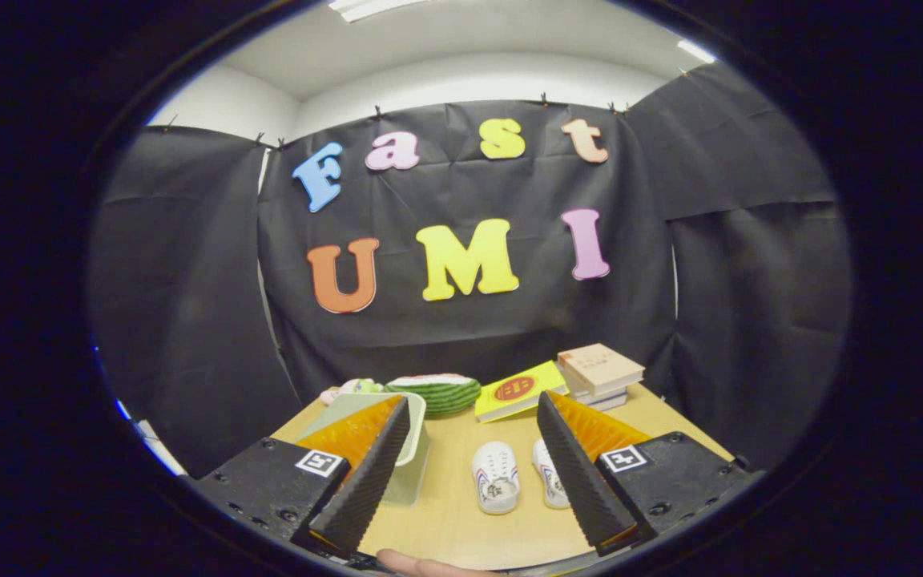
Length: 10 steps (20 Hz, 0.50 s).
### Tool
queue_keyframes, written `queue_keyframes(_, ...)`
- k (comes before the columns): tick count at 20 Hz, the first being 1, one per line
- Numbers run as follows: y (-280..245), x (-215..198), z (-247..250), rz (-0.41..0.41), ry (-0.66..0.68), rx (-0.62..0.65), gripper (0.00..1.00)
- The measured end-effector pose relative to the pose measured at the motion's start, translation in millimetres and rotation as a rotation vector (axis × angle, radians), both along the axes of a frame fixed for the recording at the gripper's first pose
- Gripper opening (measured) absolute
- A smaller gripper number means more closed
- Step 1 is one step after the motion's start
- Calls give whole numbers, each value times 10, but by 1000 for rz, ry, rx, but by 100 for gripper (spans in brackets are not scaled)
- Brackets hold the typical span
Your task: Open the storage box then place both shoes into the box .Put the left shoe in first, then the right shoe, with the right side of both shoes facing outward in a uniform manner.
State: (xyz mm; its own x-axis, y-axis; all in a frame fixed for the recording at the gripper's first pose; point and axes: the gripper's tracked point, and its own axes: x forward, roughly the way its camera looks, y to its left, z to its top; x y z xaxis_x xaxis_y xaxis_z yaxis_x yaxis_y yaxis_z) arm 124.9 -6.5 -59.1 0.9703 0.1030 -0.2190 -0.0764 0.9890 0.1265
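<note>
Gripper (473, 481) hovers above the near edge of the wooden table (445, 521), jaws spread wide, holding nothing. Two small white shoes (496, 478) with perforated tops and red side markings lie side by side on the table, between the fingers and just ahead of them; the right-hand shoe (548, 473) is partly hidden by the right finger. Storage box (409, 469), pale green and translucent, lid shut, sits left of the shoes, behind the left finger. Beyond the shoes: a yellow book (519, 390), a stack of books (599, 375), a green striped object (437, 393)
</note>
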Motion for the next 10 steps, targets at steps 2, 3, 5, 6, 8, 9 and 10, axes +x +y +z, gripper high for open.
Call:
queue_keyframes(2,-12,220,-135,11,56,20,100)
queue_keyframes(3,-23,334,-204,12,80,25,100)
queue_keyframes(5,7,565,-360,31,133,41,100)
queue_keyframes(6,39,673,-449,47,162,58,100)
queue_keyframes(8,130,912,-621,89,233,114,100)
queue_keyframes(9,184,1035,-690,114,269,155,100)
queue_keyframes(10,251,1164,-751,143,305,194,100)
